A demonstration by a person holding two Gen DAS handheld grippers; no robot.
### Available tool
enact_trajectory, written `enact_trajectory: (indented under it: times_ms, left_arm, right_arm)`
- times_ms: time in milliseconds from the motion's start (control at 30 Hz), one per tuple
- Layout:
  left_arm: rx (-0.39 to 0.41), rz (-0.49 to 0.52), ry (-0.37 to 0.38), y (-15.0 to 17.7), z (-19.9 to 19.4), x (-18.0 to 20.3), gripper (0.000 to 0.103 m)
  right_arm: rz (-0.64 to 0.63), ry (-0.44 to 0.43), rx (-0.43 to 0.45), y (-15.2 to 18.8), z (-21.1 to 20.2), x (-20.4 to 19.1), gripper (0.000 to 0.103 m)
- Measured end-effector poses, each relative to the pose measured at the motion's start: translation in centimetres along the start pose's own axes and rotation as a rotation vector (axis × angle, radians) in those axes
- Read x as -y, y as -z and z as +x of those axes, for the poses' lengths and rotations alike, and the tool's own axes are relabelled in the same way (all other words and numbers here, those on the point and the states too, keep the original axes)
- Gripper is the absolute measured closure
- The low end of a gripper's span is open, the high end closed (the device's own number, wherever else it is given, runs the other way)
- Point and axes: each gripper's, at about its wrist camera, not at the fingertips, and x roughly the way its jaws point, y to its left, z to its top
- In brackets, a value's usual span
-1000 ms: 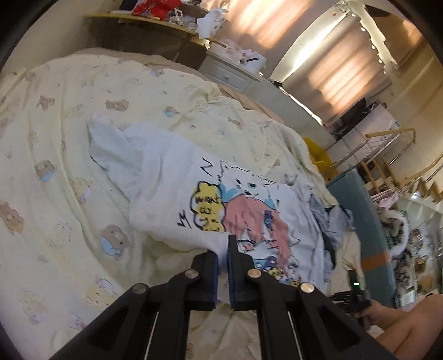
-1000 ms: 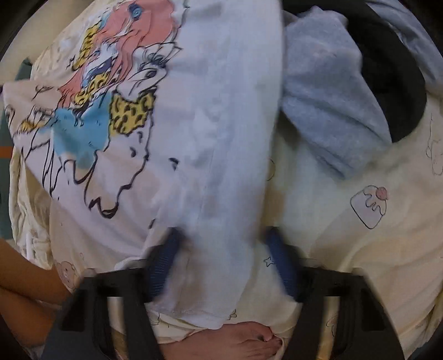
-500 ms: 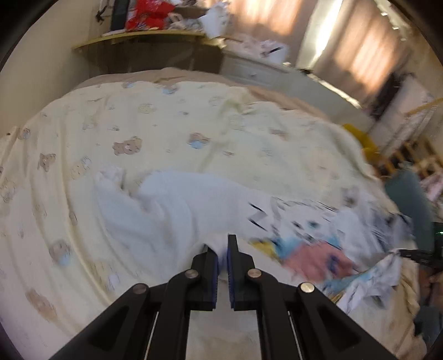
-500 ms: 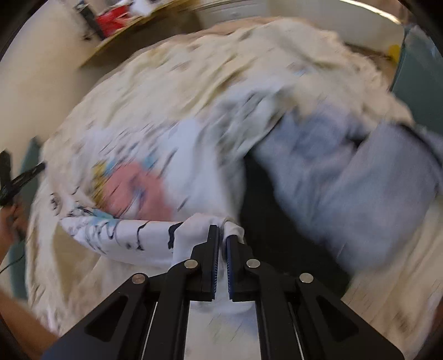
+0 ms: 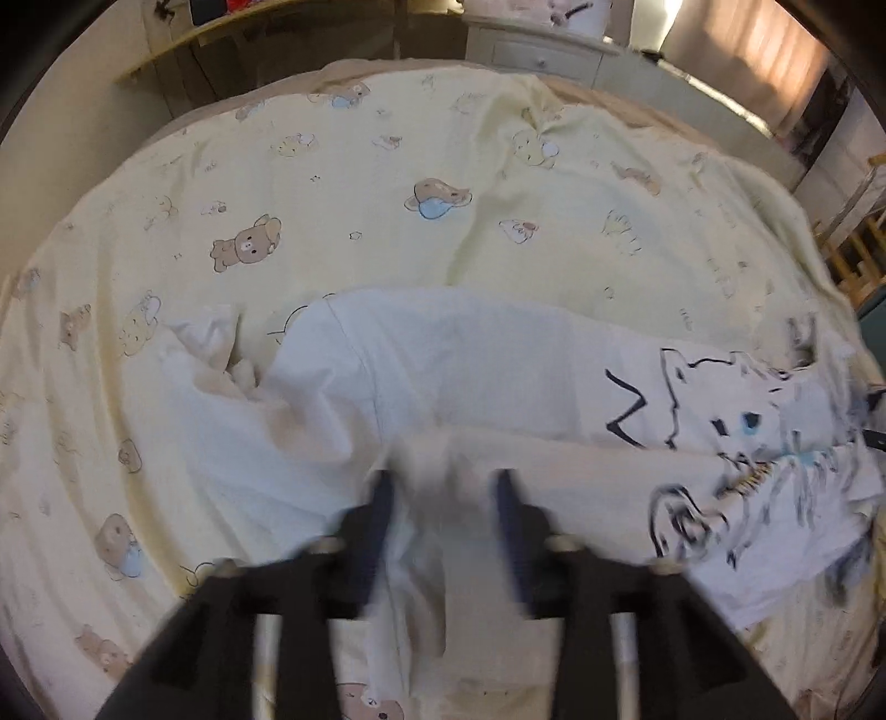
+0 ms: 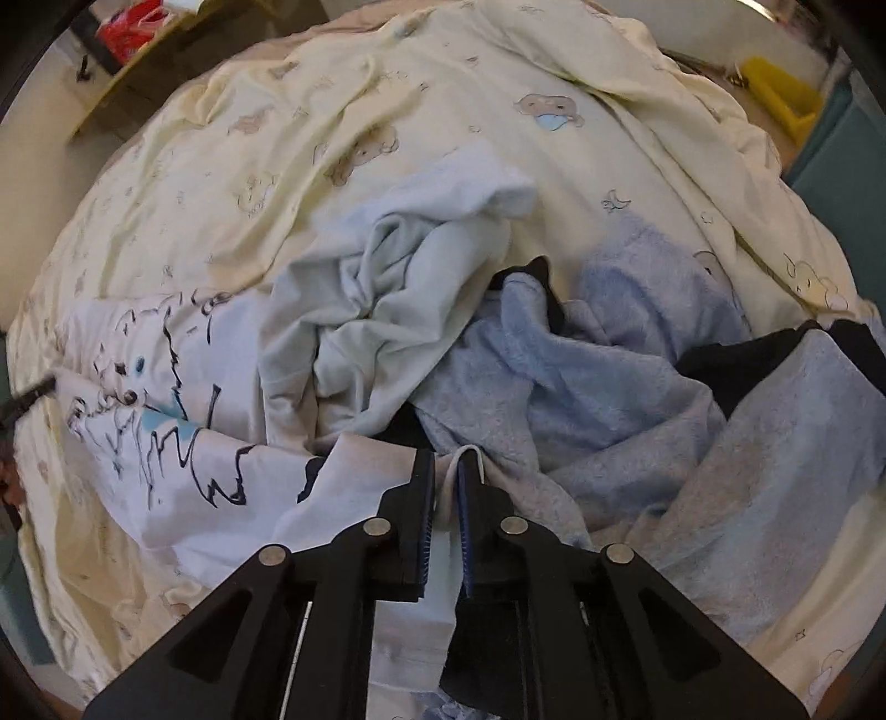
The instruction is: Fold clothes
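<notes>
A white T-shirt (image 5: 498,360) with a cartoon print lies stretched across the yellow bear-print bed sheet (image 5: 332,194). Its near edge is folded over towards me. My left gripper (image 5: 443,482) points down at that edge; its jaws are opening, blurred, with a ridge of white cloth loose between them. In the right wrist view the printed end of the T-shirt (image 6: 183,476) lies at the left. My right gripper (image 6: 446,459) still pinches a hem of it in a narrow gap, and its jaws are starting to open.
A heap of clothes sits beside the T-shirt: a crumpled pale garment (image 6: 387,310), a blue fleece (image 6: 609,360), black fabric (image 6: 747,354). A white drawer unit (image 5: 542,50) and a shelf (image 5: 183,50) stand beyond the bed. A yellow bin (image 6: 781,99) is at far right.
Both grippers dragged the T-shirt's near edge across the bed, folding it over. The left jaws, shut on cloth before, now stand apart. The right jaws closed on the hem and have widened slightly.
</notes>
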Motion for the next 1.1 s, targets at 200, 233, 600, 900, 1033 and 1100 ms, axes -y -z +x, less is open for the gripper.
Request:
enact_trajectory:
  times_ms: [200, 233, 600, 900, 1033, 1100]
  left_arm:
    - [0.052, 0.02, 0.023, 3.3, -3.5, -2.2, 0.051]
    - [0.035, 0.02, 0.061, 4.2, -3.6, -2.2, 0.051]
    - [0.017, -0.088, 0.143, 9.0, 0.8, -0.2, 0.051]
    - [0.091, -0.049, 0.206, 8.8, -1.2, 1.1, 0.1]
    - [0.168, -0.1, 0.256, 8.8, -5.1, 0.7, 0.1]
    - [0.201, -0.115, 0.277, 9.0, -7.1, 0.4, 0.1]
  right_arm:
    - [0.151, -0.162, 0.106, 1.0, -4.0, 3.9, 0.068]
    - [0.15, -0.189, 0.117, 1.4, -4.6, 4.0, 0.065]
    - [0.057, -0.391, 0.08, 7.9, -5.7, -2.7, 0.065]
    - [-0.076, -0.28, 0.056, 9.9, -5.2, -5.4, 0.065]
    - [-0.073, -0.193, 0.046, 10.1, -4.7, -4.5, 0.065]
    - [-0.036, -0.197, 0.03, 10.0, -4.5, -3.5, 0.065]
